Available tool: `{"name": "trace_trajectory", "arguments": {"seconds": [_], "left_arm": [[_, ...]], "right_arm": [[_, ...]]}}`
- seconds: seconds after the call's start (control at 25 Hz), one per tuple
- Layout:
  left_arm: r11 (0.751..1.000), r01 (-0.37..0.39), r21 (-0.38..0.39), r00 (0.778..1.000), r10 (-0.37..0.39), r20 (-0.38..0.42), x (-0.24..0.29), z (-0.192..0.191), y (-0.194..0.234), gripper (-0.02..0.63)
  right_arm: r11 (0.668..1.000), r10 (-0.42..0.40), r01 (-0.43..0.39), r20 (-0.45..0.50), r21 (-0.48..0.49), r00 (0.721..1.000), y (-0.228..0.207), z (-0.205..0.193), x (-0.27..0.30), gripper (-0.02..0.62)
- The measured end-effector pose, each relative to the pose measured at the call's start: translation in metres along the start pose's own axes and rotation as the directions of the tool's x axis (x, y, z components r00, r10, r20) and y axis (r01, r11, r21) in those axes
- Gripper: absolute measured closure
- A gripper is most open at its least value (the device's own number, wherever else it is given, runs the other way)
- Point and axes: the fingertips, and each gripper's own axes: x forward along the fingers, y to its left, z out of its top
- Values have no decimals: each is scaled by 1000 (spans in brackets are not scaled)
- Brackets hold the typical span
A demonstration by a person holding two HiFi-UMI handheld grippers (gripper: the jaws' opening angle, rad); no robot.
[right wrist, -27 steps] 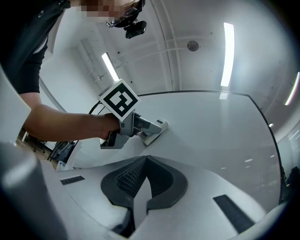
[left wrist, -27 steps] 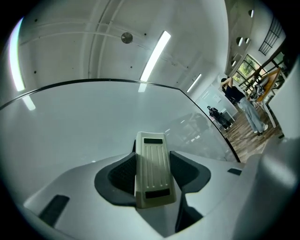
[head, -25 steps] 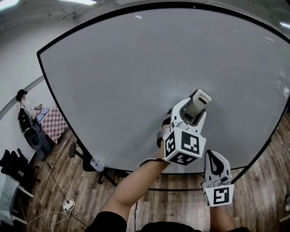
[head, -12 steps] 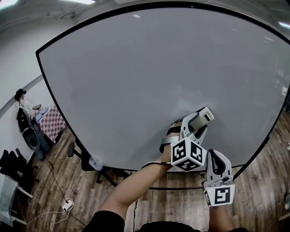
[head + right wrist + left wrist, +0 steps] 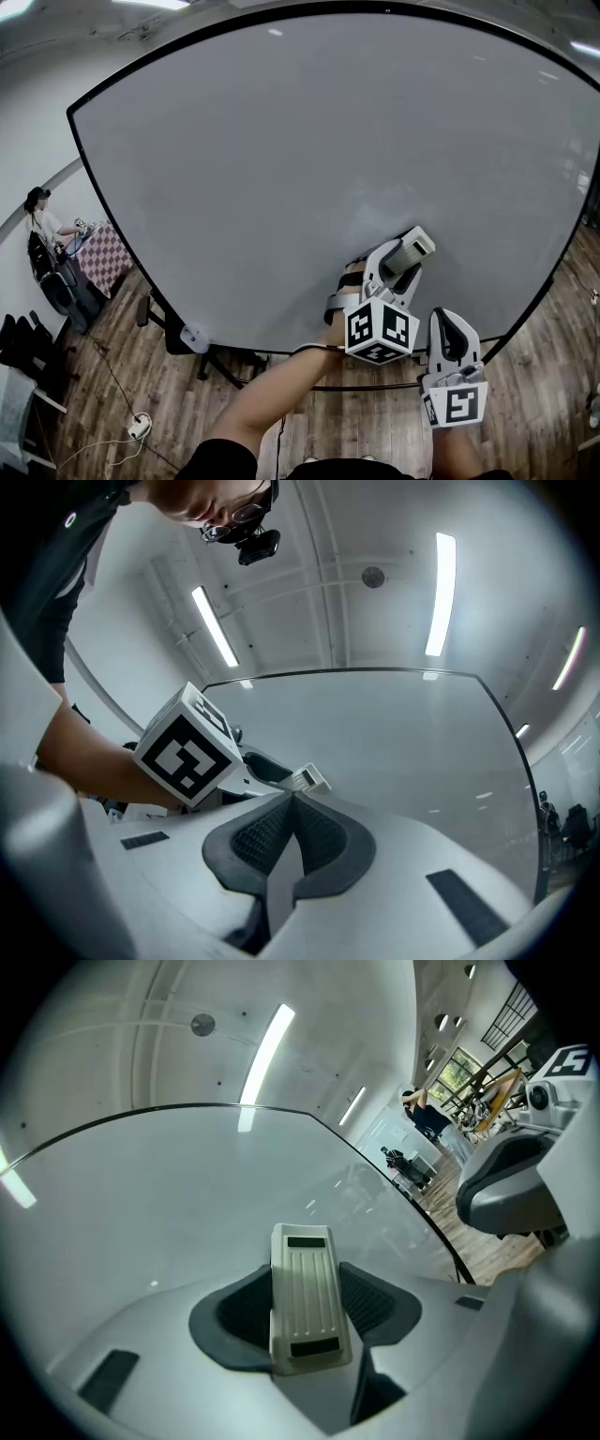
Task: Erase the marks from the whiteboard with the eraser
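Observation:
A large whiteboard point(image 5: 309, 159) fills the head view; I see no marks on it. My left gripper point(image 5: 405, 253) is shut on a pale ribbed eraser point(image 5: 411, 249), whose far end meets the board's lower right part. In the left gripper view the eraser point(image 5: 305, 1297) sits upright between the dark pads point(image 5: 370, 1299). My right gripper point(image 5: 448, 339) hangs lower, just off the board's bottom edge, shut with nothing in it; in its own view the right gripper point(image 5: 292, 829) has its pads pressed together, and the eraser point(image 5: 307, 778) and left gripper's marker cube point(image 5: 186, 747) show beyond.
The board stands on a wheeled stand point(image 5: 192, 339) over a wood floor point(image 5: 141, 394). A person point(image 5: 42, 225) sits at a checkered table point(image 5: 98, 255) at the far left. Cables and a small device point(image 5: 139, 427) lie on the floor.
My left gripper has carried the eraser down and slightly right across the board's lower part, then held nearly still. The right gripper has stayed where it was.

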Motion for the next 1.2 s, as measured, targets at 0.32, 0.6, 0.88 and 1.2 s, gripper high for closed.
{"name": "trace_trajectory", "arguments": {"seconds": [0.32, 0.6, 0.88, 1.2], "left_arm": [[983, -121, -136, 986, 134, 95, -47, 9, 63, 365], [917, -260, -302, 928, 324, 185, -113, 27, 131, 364], [831, -331, -447, 889, 434, 147, -164, -7, 150, 364], [779, -355, -516, 893, 446, 59, -189, -69, 123, 364]], "right_arm": [[1000, 23, -23, 20, 2, 1000, 9, 8, 10, 577], [998, 67, -68, 53, 12, 996, 30, 19, 21, 577], [992, 121, -123, 69, 22, 990, 53, 23, 30, 577], [986, 153, -157, 72, 49, 986, 69, 20, 41, 577]]}}
